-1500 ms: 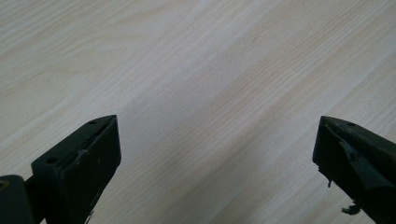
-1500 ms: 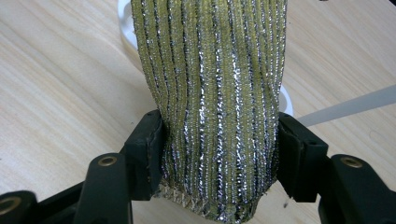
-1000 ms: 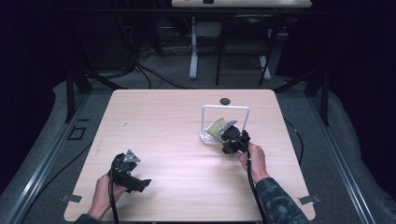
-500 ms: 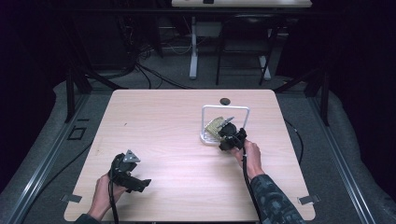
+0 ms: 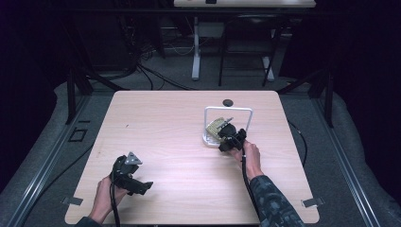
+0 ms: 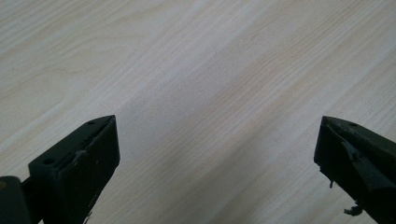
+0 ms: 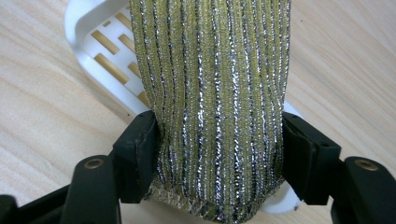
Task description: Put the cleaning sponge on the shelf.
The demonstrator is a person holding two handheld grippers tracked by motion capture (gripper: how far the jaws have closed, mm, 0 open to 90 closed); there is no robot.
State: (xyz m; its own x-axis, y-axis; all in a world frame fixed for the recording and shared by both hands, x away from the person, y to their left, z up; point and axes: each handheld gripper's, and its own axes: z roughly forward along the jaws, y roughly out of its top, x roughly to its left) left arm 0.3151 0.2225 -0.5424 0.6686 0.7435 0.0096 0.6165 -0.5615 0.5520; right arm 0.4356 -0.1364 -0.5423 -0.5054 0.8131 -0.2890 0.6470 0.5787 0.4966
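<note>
Pale wood table (image 5: 170, 142) under dark surroundings, with a white rack (image 5: 228, 111) standing at about two o'clock from its middle and a small black disc (image 5: 228, 102) just beyond that toward twelve. A gold-and-silver ribbed sponge (image 7: 215, 88) lies on the rack's slotted base; in the right gripper view it sits between the jaws of the right gripper (image 7: 217, 154), the pads touching its sides with little squeeze to be seen. Those jaws have just been opening with the sponge between them, so the step in hand looks like the release of the sponge into the rack. Next, the right gripper likely needs to spread wider and back off toward five o'clock without dragging the sponge or tipping the light rack. Down at seven o'clock the left gripper (image 5: 128, 172) idles over bare wood, jaws wide apart and holding nothing.
</note>
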